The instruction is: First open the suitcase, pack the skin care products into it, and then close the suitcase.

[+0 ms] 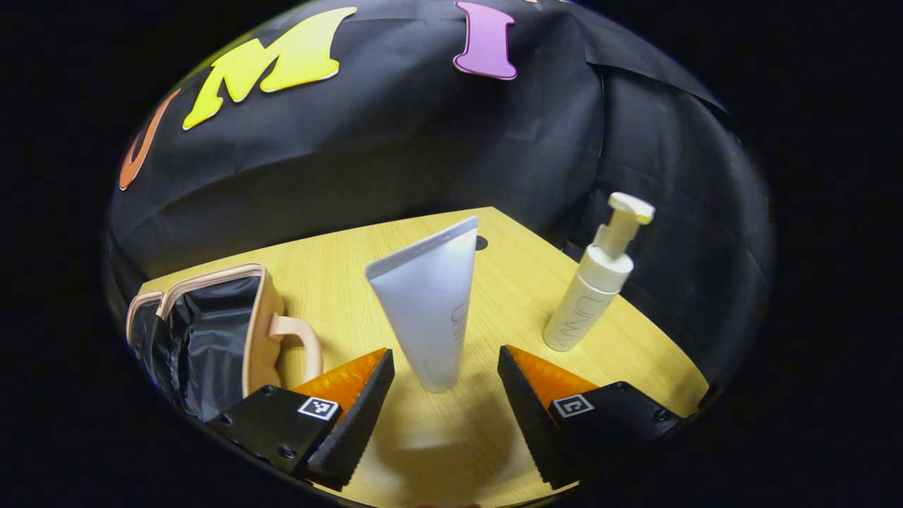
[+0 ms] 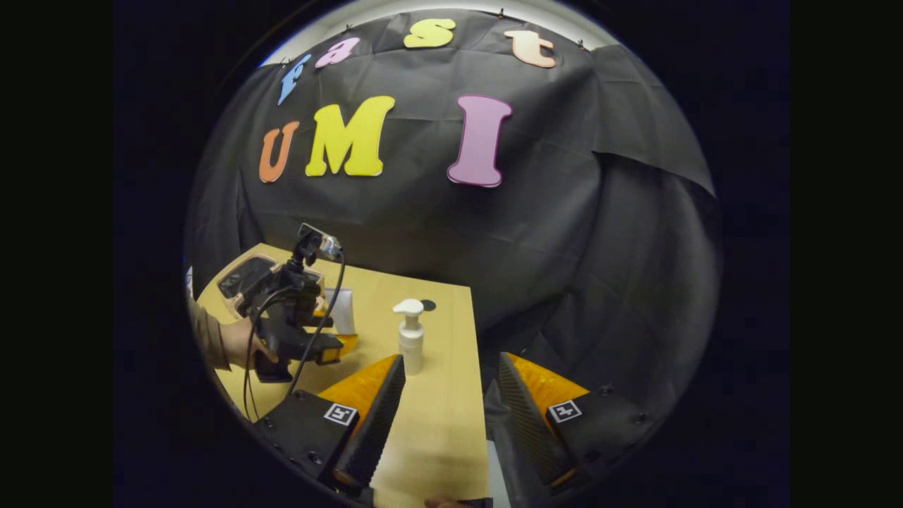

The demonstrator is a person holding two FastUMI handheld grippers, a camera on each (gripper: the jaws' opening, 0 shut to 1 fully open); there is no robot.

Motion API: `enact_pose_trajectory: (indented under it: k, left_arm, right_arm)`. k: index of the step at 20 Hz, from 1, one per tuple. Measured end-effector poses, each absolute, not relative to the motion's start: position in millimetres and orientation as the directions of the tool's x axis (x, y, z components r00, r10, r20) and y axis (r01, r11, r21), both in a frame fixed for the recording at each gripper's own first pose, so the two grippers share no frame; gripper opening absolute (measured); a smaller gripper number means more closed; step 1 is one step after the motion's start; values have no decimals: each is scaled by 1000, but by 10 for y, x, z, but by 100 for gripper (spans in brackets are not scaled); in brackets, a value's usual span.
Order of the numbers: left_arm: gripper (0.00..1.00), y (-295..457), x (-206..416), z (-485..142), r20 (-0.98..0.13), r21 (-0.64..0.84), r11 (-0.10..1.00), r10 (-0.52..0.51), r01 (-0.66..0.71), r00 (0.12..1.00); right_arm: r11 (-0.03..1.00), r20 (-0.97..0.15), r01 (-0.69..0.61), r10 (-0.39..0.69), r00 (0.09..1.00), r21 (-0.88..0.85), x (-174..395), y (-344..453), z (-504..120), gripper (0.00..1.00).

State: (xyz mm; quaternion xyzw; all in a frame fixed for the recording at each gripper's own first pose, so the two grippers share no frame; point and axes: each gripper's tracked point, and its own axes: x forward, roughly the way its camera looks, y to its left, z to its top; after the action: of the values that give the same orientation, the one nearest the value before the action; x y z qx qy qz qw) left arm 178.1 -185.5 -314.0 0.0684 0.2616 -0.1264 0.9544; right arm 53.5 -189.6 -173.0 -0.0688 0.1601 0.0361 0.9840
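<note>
At the tabletop's (image 1: 338, 275) left edge we see the suitcase (image 1: 211, 331), a small pale-pink case with a loop handle, already unzipped, its dark lining exposed. Right of it, mid-table, the tube (image 1: 430, 303) stands cap-down and tilted, pale grey-white with a flat crimped top. We read the left gripper (image 1: 444, 406) as spread wide, the tube's lower end between its fingers with a gap on each side, touching neither. Near the right edge stands the pump bottle (image 1: 592, 289), off-white, upright, with a yellowish nozzle head.

The step in hand, we judge, is grasping the tube. To do it well we would centre the fingers on the tube's firmer lower body, close gently so the soft wall does not buckle, then lift it clear before swinging left over the open case.

In the right gripper view the right gripper (image 2: 444, 416) hangs parted and empty over the table's near right corner, the pump bottle ahead of it.
</note>
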Motion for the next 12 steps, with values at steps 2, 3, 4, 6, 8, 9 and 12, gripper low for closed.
enact_pose_trajectory:
  k: [2,3,4,6,8,9,12]
  left_arm:
    - [77,-1884,1878,-3240,-519,59,961,-202,271,831]
    - [74,-1896,1913,-3267,-518,57,961,-202,269,831]
    - [72,-1891,1943,-3270,-515,64,960,-201,271,833]
    - [68,-1878,1986,-3273,-507,69,957,-209,281,836]
    - [53,-1883,1973,-3285,-512,55,955,-223,291,830]
    - [59,-1891,1963,-3285,-515,41,954,-236,298,824]
    - [51,-1916,1885,-3269,-522,-14,948,-278,318,807]
  right_arm:
    - [987,-340,-85,35,940,-133,532,-1947,-1817,79]
    - [987,-349,-82,30,937,-135,529,-1957,-1856,79]
    - [987,-355,-81,27,934,-137,530,-1964,-1883,80]
    - [986,-360,-78,20,933,-146,564,-1945,-1916,80]
    - [986,-363,-76,18,932,-146,566,-1913,-1929,80]
    - [987,-366,-76,18,930,-143,568,-1896,-1943,80]
    - [989,-365,-69,17,931,-132,607,-1824,-1948,80]
